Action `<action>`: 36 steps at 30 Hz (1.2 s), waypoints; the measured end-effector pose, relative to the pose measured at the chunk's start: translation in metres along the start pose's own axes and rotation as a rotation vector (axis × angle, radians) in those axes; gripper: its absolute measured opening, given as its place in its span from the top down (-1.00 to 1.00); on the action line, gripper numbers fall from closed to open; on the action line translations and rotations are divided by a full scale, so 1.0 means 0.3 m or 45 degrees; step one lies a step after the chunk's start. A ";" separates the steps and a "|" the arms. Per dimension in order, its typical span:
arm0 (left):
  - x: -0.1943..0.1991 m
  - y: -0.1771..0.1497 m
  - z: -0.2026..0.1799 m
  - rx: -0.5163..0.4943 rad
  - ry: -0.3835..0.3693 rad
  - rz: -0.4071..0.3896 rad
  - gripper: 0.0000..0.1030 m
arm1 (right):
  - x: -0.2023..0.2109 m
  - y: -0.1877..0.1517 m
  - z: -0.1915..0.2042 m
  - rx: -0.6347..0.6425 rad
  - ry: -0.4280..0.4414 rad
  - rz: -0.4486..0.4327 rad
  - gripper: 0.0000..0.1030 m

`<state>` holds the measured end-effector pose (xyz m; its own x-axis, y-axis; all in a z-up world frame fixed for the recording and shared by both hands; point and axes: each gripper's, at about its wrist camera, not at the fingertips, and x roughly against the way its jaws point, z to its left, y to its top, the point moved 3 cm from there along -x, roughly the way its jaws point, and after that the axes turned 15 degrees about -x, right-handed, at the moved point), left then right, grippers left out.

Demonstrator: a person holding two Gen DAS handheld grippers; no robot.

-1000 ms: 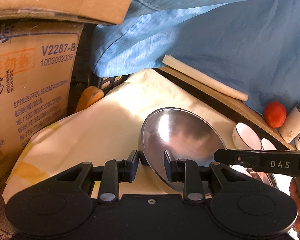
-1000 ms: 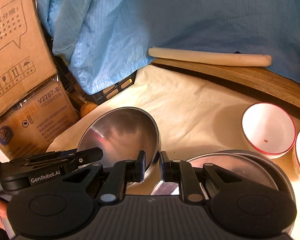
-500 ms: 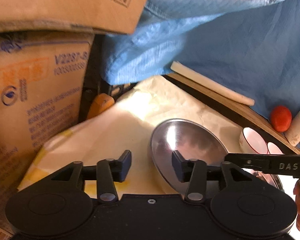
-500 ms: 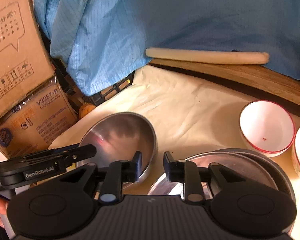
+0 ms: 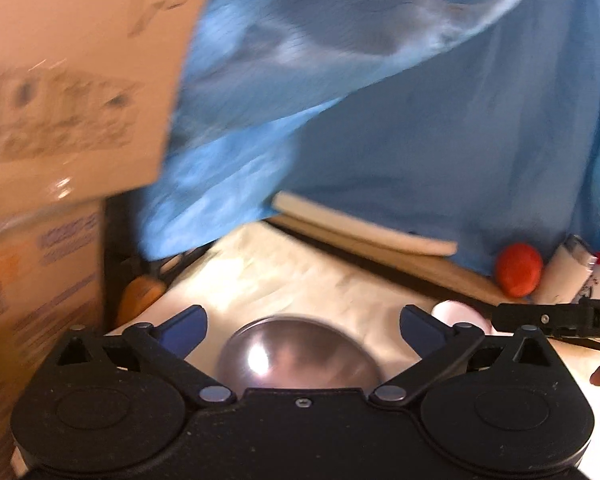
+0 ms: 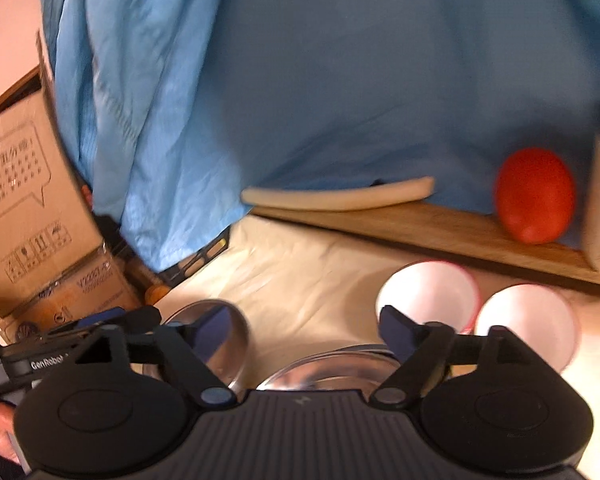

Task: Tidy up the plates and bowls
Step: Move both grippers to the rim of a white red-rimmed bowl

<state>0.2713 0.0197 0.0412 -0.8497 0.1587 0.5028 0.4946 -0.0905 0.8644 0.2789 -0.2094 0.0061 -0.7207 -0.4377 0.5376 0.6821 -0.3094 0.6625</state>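
A cream cloth (image 6: 312, 280) covers your table, with blue fabric (image 6: 340, 80) hanging behind. You have two steel bowls: one (image 5: 296, 354) just ahead of your left gripper (image 5: 302, 326), whose jaws are spread wide with nothing in them, and a second (image 6: 336, 370) under your right gripper (image 6: 304, 330), equally spread. Two white bowls (image 6: 430, 292) (image 6: 528, 320) sit side by side at two o'clock; nothing shows inside them. One tomato (image 6: 534, 196) rests on the board (image 6: 420, 224).
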 end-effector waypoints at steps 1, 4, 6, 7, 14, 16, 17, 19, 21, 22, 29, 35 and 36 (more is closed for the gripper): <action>-0.011 0.013 -0.018 -0.017 -0.020 -0.002 -0.98 | 0.015 0.007 -0.018 -0.009 -0.003 -0.012 -0.78; -0.050 0.041 -0.073 -0.060 -0.075 0.005 -0.98 | 0.058 0.023 -0.073 -0.042 -0.017 -0.052 -0.89; -0.081 0.055 -0.111 -0.089 -0.111 0.018 -0.98 | 0.082 0.035 -0.114 -0.067 -0.024 -0.071 -0.93; -0.097 0.061 -0.129 -0.101 -0.124 0.027 -0.98 | 0.089 0.039 -0.133 -0.080 -0.029 -0.079 -0.98; -0.251 0.093 -0.231 -0.120 -0.239 0.177 -0.98 | 0.130 0.059 -0.277 -0.181 -0.053 -0.095 -0.99; -0.293 0.097 -0.248 -0.115 -0.257 0.221 -0.98 | 0.134 0.062 -0.312 -0.196 -0.077 -0.080 -0.99; -0.315 0.099 -0.256 -0.115 -0.262 0.241 -0.98 | 0.133 0.065 -0.328 -0.204 -0.085 -0.082 -0.99; -0.358 0.100 -0.273 -0.121 -0.257 0.281 -0.98 | 0.132 0.069 -0.360 -0.224 -0.102 -0.082 -0.99; -0.395 0.101 -0.288 -0.131 -0.255 0.316 -0.98 | 0.128 0.071 -0.391 -0.247 -0.112 -0.078 -0.99; -0.409 0.096 -0.300 -0.135 -0.259 0.331 -0.98 | 0.124 0.072 -0.401 -0.254 -0.114 -0.074 -0.99; -0.486 0.064 -0.355 -0.147 -0.254 0.400 -0.98 | 0.103 0.098 -0.411 -0.254 -0.069 -0.048 -0.99; -0.534 0.041 -0.362 -0.148 -0.244 0.449 -0.98 | 0.051 0.144 -0.361 -0.211 0.012 -0.007 -0.99; -0.537 0.038 -0.361 -0.146 -0.247 0.454 -0.98 | 0.037 0.148 -0.352 -0.207 0.024 0.003 -0.99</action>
<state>0.3941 -0.1133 -0.0298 -0.5735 0.2789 0.7703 0.7184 -0.2806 0.6365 0.3142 -0.3172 -0.0135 -0.7178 -0.4539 0.5279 0.6958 -0.4406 0.5673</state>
